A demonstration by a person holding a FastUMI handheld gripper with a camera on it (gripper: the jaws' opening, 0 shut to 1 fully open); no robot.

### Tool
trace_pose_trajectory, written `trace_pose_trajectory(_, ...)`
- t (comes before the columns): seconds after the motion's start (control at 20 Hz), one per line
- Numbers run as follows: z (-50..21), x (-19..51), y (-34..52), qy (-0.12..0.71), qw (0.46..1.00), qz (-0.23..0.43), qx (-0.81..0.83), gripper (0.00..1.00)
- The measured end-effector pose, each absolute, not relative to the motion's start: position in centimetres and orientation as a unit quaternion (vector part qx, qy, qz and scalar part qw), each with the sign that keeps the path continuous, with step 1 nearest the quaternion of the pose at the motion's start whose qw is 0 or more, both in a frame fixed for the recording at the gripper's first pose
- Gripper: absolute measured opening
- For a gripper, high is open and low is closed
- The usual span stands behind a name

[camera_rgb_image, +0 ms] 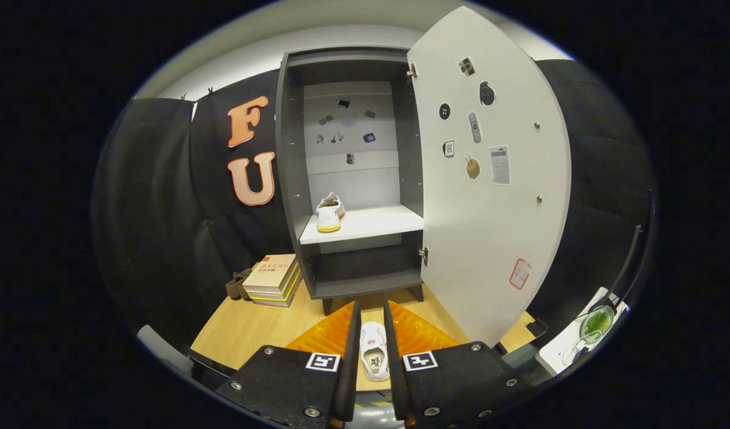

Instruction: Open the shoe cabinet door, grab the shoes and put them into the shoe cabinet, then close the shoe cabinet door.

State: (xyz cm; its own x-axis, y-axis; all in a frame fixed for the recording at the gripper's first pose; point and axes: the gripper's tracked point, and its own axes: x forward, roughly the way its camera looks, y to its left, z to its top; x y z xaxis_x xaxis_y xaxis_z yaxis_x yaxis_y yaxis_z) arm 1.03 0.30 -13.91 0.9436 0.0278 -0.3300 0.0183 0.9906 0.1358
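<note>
White-doored and dark grey, the shoe cabinet (pixel 353 179) stands open on a wooden table (pixel 239 328) — one white canvas shoe (pixel 329 213) on its pale shelf, its mate (pixel 374 350) lying between the gripper (pixel 372 333) fingers, parted and not pressing it.

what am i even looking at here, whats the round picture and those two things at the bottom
This is a fisheye camera riding on a hand-held gripper, looking forward along its two jaws; those are the two things at the bottom. A person carries it; there is no robot arm.

Ahead stands a shoe cabinet on a wooden table, its door swung open to the right and dotted with stickers. One white shoe already sits on the cabinet's shelf. A second white shoe lies on the table and shows in the gap between the jaws; I cannot tell whether they press on it. A stack of books lies left of the cabinet.
</note>
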Motion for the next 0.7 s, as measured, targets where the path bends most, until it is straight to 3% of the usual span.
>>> trace_pose_trajectory(0.7,-33.2,4.1,6.0,0.329,0.939,0.048,0.09,0.27)
